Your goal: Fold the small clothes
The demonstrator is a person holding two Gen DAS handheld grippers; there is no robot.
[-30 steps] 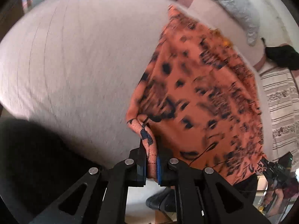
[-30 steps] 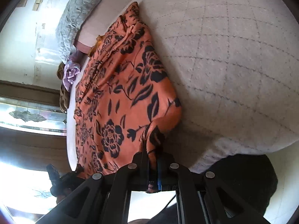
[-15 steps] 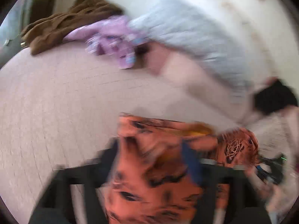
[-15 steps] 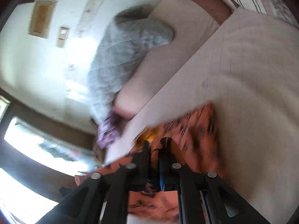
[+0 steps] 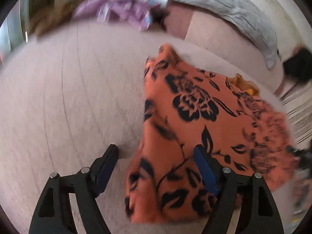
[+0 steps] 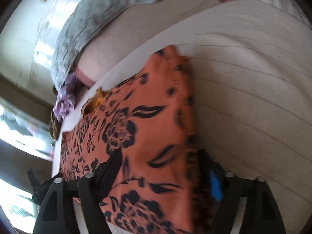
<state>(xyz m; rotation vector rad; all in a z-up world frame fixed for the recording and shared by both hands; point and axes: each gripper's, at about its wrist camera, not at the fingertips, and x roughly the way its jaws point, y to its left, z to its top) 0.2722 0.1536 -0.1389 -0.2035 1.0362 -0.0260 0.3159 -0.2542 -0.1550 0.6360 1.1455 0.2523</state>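
Left wrist: left claw (image 5: 156,154) wide open over orange garment (image 5: 195,120).

left wrist: close above orange floral garment (image 5: 187,128), facing gray pillow (image 5: 224,5) | right wrist: close above it, tilted, facing the pillow | shared: garment, pillow, quilted bed (image 6: 253,81)

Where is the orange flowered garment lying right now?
The orange garment lies on the bed cover, right of centre in the left wrist view, below the grey pillow.

We see matt printed cloth, the orange garment (image 5: 187,117), on the bed's (image 5: 68,97) quilted fabric; tongs (image 5: 156,154) black plastic.
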